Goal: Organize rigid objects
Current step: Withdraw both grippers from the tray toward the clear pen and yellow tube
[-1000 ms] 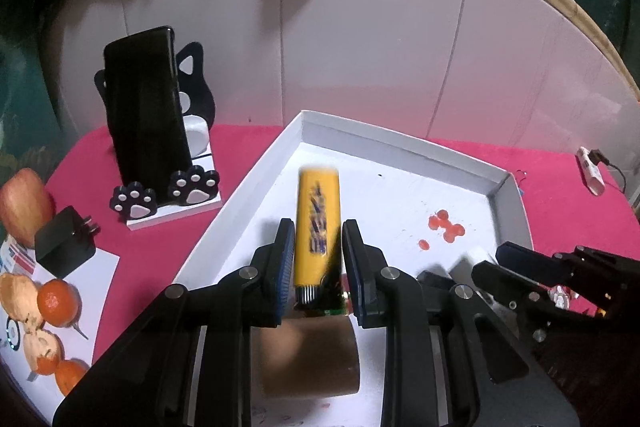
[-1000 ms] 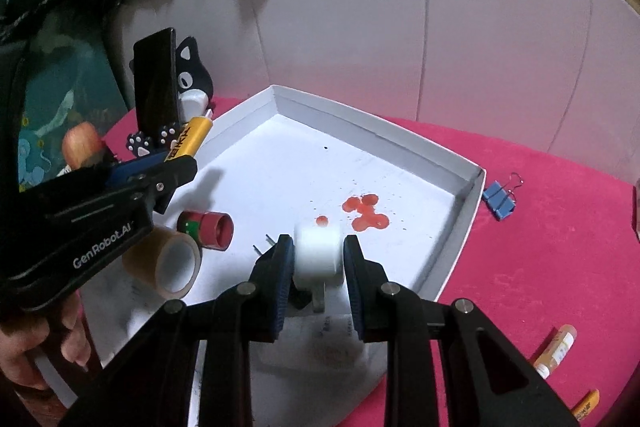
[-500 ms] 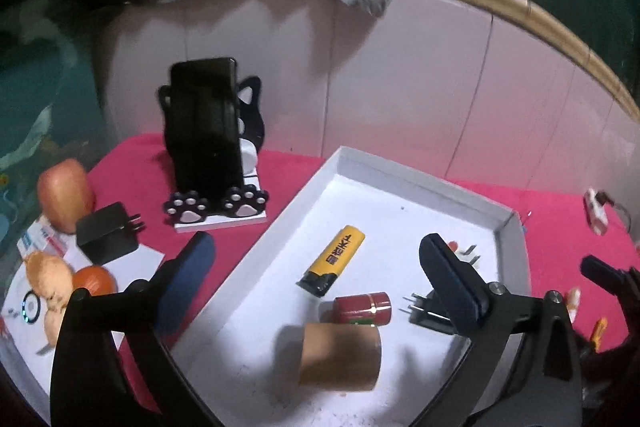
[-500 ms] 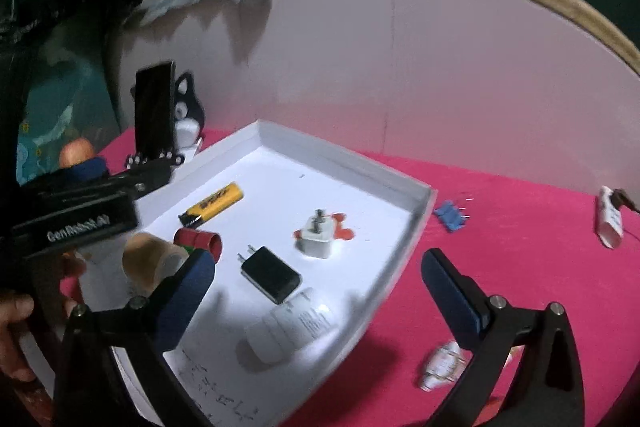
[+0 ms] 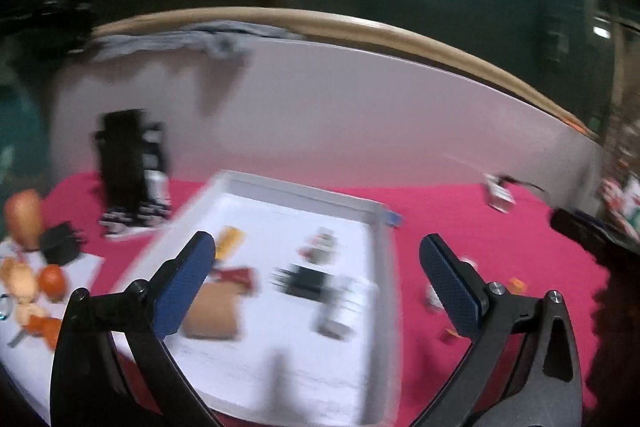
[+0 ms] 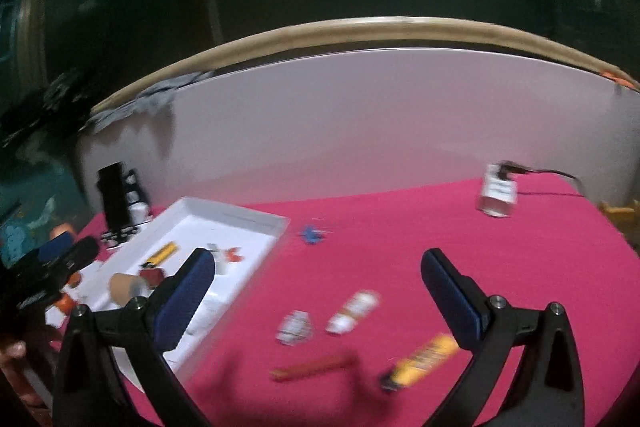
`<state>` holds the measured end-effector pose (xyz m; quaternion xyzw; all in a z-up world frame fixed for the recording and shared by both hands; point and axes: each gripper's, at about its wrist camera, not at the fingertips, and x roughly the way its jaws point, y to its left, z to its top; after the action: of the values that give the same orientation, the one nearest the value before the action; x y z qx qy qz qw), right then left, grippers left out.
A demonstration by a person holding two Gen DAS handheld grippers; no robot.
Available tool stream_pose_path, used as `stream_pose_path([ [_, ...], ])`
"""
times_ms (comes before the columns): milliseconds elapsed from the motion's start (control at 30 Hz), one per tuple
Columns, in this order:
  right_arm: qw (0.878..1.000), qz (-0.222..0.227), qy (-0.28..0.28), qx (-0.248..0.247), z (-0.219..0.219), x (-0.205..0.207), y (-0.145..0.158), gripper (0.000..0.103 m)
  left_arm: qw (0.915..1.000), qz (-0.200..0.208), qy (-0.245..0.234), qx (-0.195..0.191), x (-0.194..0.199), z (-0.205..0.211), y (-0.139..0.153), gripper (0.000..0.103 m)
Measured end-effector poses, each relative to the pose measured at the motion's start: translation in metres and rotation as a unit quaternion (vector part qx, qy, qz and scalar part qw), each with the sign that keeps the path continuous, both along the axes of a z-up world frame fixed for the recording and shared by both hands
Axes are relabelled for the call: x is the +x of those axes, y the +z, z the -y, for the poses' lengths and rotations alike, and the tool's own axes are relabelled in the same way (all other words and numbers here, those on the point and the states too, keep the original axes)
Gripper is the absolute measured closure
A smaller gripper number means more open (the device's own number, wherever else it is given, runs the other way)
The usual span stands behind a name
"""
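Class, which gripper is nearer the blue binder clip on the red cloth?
Probably right: the right gripper faces the blue binder clip just ahead; the left gripper sits over the white tray.

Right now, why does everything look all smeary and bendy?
Left wrist view: motion blur smears the white tray and its contents, while the left gripper stays sharp. Right wrist view: the items on the pink cloth are streaked, the right gripper crisp. Both views: the fisheye lens bends the wooden rim, and the corners are dark.
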<state>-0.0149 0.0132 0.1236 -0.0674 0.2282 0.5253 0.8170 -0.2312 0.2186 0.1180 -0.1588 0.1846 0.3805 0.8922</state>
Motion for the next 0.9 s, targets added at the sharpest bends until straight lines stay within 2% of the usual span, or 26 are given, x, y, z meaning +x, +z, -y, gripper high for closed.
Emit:
stream_pose_path([
  [100, 0.999, -0.012, -0.048, -0.014, 0.029, 0.030, -0.016, 0.000, 0.9974, -0.002, -0.070, -0.015, 0.022, 0.022, -0.009, 0.000],
  [167, 0.996, -0.021, -0.079, -0.034, 0.043, 0.047, -0.031, 0.000, 0.9932, -0.018, -0.114, -0.017, 0.040, 0.039, -0.019, 0.000],
  [267, 0.990, -0.057, -0.112, -0.070, 0.061, 0.072, -0.061, 0.000, 0.9821, -0.056, -0.179, -0.020, 0.067, 0.065, -0.036, 0.000],
  [367, 0.983, -0.081, -0.133, -0.101, 0.071, 0.087, -0.083, 0.000, 0.9621, -0.106, -0.250, -0.029, 0.089, 0.092, -0.054, 0.000],
  [467, 0.976, -0.100, -0.143, -0.128, 0.071, 0.095, -0.100, 0.000, 0.9414, -0.155, -0.298, -0.033, 0.107, 0.115, -0.073, 0.000],
  [533, 0.973, -0.113, -0.143, -0.141, 0.070, 0.098, -0.109, 0.000, 0.9303, -0.176, -0.320, -0.036, 0.113, 0.128, -0.083, 0.000],
  [667, 0.972, -0.110, -0.134, -0.159, 0.070, 0.099, -0.115, 0.000, 0.9171, -0.198, -0.344, -0.035, 0.118, 0.137, -0.090, 0.001],
  [900, 0.973, -0.121, -0.131, -0.146, 0.079, 0.102, -0.115, 0.000, 0.8975, -0.236, -0.370, -0.045, 0.127, 0.132, -0.102, 0.024],
])
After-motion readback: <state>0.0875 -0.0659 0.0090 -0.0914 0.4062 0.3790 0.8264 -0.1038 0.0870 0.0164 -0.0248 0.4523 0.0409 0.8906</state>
